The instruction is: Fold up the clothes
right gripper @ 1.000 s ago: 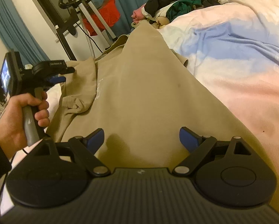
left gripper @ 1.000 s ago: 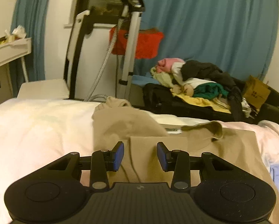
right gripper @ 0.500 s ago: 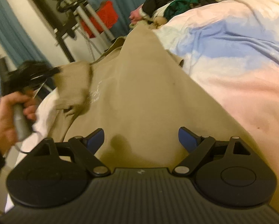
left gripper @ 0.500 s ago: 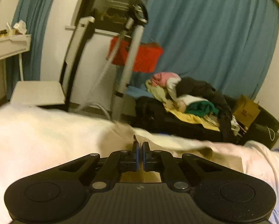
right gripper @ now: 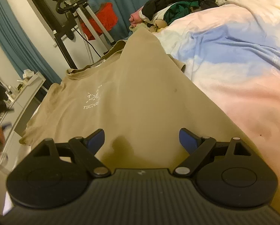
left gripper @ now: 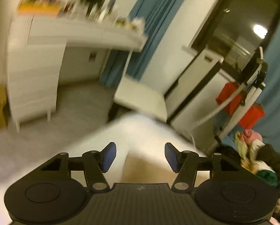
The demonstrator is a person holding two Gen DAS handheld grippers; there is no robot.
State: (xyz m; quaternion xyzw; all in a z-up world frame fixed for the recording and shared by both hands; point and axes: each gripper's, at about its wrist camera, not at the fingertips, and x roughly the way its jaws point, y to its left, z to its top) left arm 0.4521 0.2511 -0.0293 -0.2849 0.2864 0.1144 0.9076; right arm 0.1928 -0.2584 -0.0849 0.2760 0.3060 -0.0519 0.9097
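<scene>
A tan t-shirt with a small white chest logo lies spread flat on the bed, its left sleeve laid out to the side. My right gripper is open and empty, low over the shirt's lower part. My left gripper is open and empty, tilted and pointing off the bed's left edge toward the room; a strip of the tan shirt shows just below its fingers. That view is blurred by motion.
A pastel pink and blue duvet covers the bed. A pile of mixed clothes lies beyond the far end. A garment steamer stand with a red cloth stands by the window. A white desk stands to the left.
My left gripper shut on the folded-over sleeve, pulled it out to the left, let go and opened, then swung away toward the room. The sleeve now lies flat. My right gripper stayed put.
</scene>
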